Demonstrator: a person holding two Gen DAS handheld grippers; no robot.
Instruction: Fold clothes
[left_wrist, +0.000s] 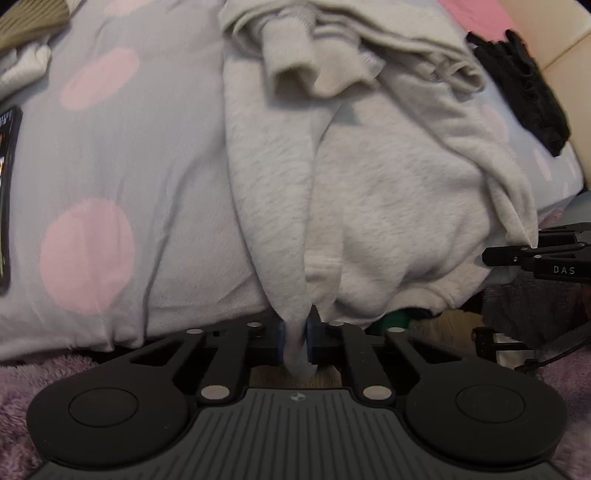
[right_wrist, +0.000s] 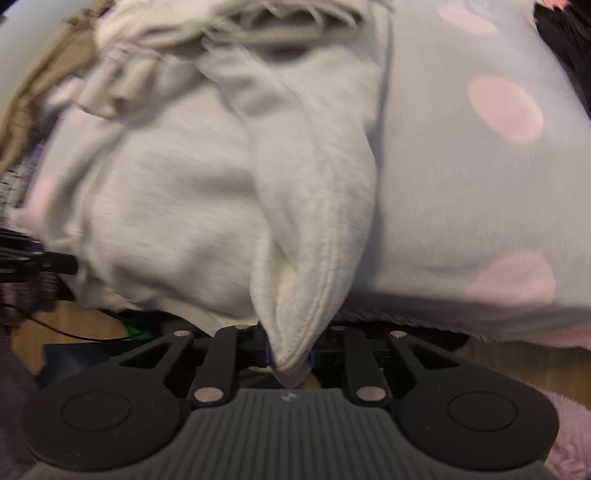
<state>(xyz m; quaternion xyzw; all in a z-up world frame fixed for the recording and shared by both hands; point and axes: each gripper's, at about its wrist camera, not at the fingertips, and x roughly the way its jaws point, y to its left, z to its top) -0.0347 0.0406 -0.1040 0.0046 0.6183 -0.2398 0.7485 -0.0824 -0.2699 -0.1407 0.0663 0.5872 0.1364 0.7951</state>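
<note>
Pinching the near hem of the pale grey fleece sweatshirt (left_wrist: 388, 206), my left gripper (left_wrist: 295, 341) bites a thin fold between its blue pads while my right gripper (right_wrist: 291, 354) clamps a thicker stitched corner. I judge this the grasp before a fold, so next both ends should lift together and carry away from me. Beyond the tongs the garment lies rumpled across the lilac sheet with pink dots (left_wrist: 110, 177).

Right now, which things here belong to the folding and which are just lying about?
For the job: grey sweatshirt; left tongs and right tongs, each shut on its hem.

Lying about: black garment; olive ribbed cloth; polka-dot bedsheet.
</note>
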